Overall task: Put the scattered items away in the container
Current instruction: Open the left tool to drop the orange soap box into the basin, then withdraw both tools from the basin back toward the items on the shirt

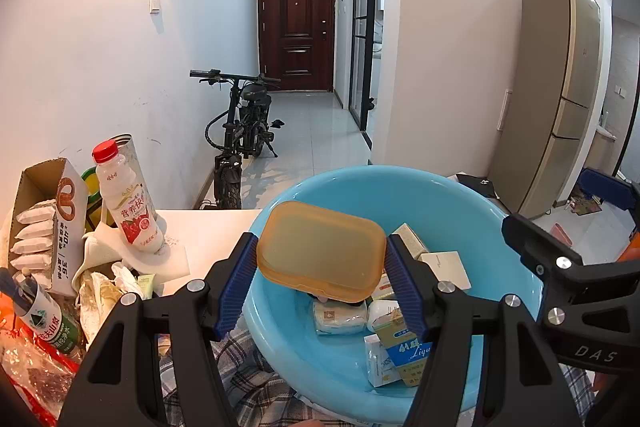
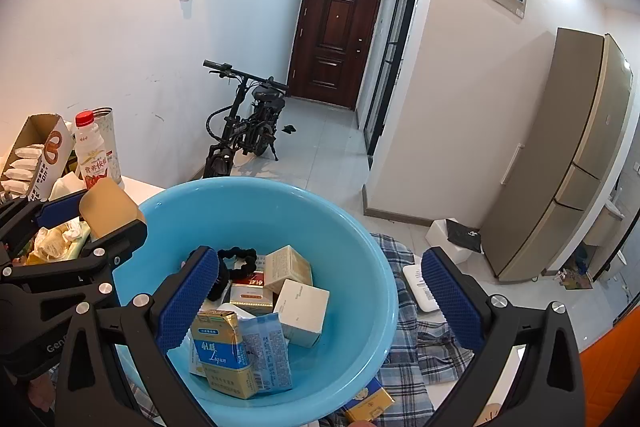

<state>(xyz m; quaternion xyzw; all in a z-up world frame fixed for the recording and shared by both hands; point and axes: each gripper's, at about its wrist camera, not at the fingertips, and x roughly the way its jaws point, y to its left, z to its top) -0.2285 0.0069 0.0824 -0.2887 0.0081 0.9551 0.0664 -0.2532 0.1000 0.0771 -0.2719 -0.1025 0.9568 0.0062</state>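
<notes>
My left gripper [image 1: 320, 243] is shut on an amber translucent plastic box [image 1: 320, 251], its blue pads pressing on both short ends. The box hangs above the near-left part of a round blue basin [image 1: 460, 195]. Inside the basin lie several small cartons and packets [image 2: 224, 347] and a black hair scrunchie [image 2: 236, 259]. In the right wrist view the left gripper [image 2: 100, 217] with the amber box [image 2: 110, 207] is at the basin's [image 2: 352, 227] left rim. My right gripper [image 2: 320, 255] stands open over the basin, nothing between its pads; it also shows at the right [image 1: 560, 207].
Left of the basin stand a red-capped milk drink bottle [image 1: 128, 203], an open carton of white packets [image 1: 40, 227], a water bottle [image 1: 44, 315] and crumpled wrappers. A plaid cloth [image 2: 416, 347] lies under the basin, with a white device [image 2: 416, 287] and a yellow-blue packet [image 2: 368, 403] on it.
</notes>
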